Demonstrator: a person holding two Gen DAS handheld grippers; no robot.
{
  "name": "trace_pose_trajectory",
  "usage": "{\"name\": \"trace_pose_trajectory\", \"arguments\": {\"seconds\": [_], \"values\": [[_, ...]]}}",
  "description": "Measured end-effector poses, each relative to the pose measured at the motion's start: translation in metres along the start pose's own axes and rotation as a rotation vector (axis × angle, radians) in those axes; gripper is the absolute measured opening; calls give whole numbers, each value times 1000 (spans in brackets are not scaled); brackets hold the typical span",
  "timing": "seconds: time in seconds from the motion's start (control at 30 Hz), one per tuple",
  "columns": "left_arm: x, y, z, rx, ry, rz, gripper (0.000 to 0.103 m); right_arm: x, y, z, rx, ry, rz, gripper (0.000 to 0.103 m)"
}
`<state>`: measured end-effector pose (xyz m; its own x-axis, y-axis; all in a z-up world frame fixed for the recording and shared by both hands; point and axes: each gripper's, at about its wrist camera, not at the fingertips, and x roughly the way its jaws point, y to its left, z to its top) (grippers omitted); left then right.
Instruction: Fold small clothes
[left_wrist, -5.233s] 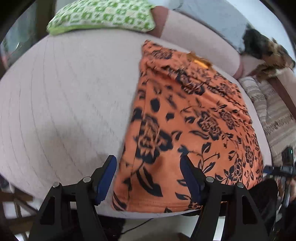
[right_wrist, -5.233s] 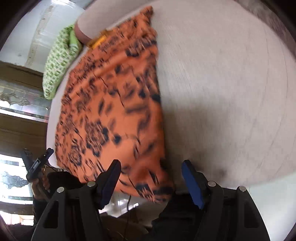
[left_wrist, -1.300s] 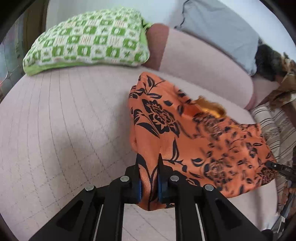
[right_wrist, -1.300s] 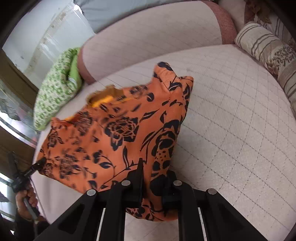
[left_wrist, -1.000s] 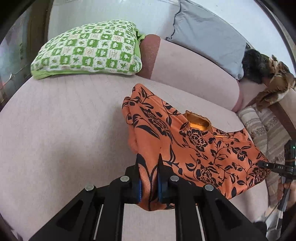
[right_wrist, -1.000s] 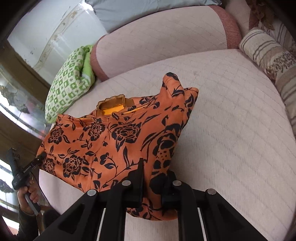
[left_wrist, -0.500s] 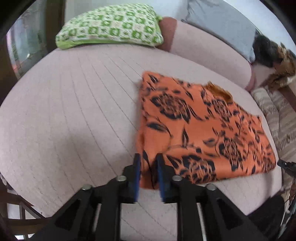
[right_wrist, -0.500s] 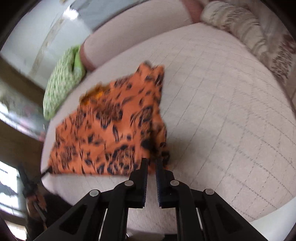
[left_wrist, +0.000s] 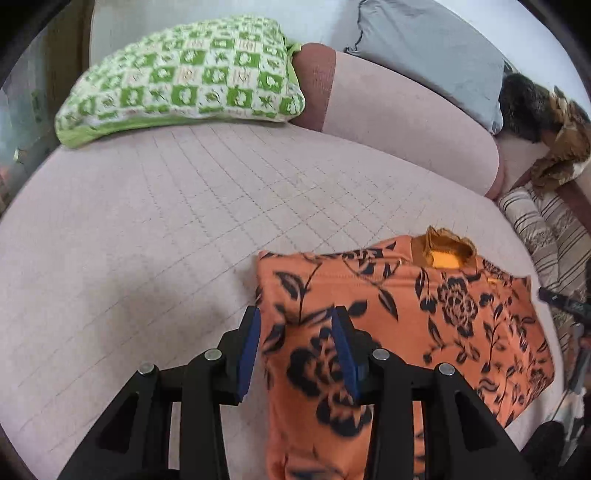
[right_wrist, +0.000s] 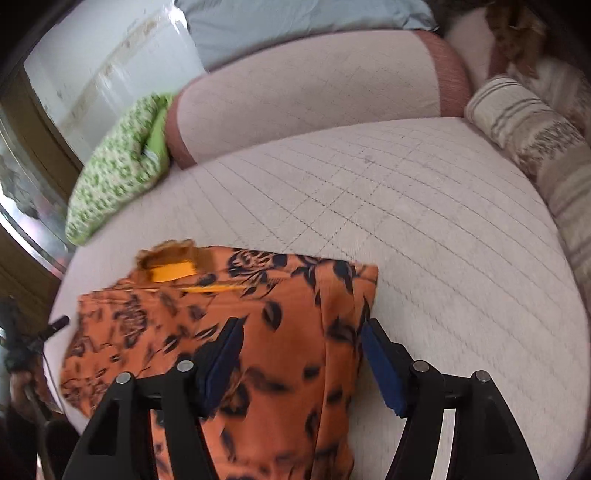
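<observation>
Both tools are opening: the left tool (left_wrist: 295, 347) and right tool (right_wrist: 301, 356) straddle the orange floral garment (left_wrist: 406, 332) without pinching it. Cloth snagging on a blue pad (left_wrist: 341, 350) as it lifts could, I judge, drag the fold apart

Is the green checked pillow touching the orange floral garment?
Apart. The left wrist view shows a wide stretch of bare pink quilted cover between the green checked pillow and the orange floral garment.

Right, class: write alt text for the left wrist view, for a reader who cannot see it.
An orange garment with black flowers lies on a pale quilted sofa seat, its near edge between the opening jaws of the left claw. A green checked pillow rests behind.
</observation>
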<state>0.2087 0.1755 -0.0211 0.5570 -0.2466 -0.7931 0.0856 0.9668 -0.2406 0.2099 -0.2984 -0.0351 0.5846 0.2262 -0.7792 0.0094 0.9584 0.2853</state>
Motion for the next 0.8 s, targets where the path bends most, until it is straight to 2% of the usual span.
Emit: {"name": "trace_pose_trajectory", "arguments": {"seconds": [0.27,0.4,0.57,0.63,0.67,0.7,0.73,0.8], "values": [[22,1,5,49,19,5,41,0,-2,-3,-33,-25,21,70],[21,8,5,8,0,16,51,-2,-7,2,-10,-26,32,70],[30,5,8,28,22,6,51,11,-5,5,-28,-10,18,70],[39,2,9,35,55,14,20,21,-5,6,-28,5,1,67],[46,1,10,30,83,40,6,26,-5,7,-32,16,-8,63],[47,2,11,21,85,43,5,34,-3,7,-40,40,-19,33],[46,0,12,22,84,47,4,43,-3,8,-45,83,-41,10],[33,-8,14,63,35,77,3,43,0,10,-57,89,-63,6]]}}
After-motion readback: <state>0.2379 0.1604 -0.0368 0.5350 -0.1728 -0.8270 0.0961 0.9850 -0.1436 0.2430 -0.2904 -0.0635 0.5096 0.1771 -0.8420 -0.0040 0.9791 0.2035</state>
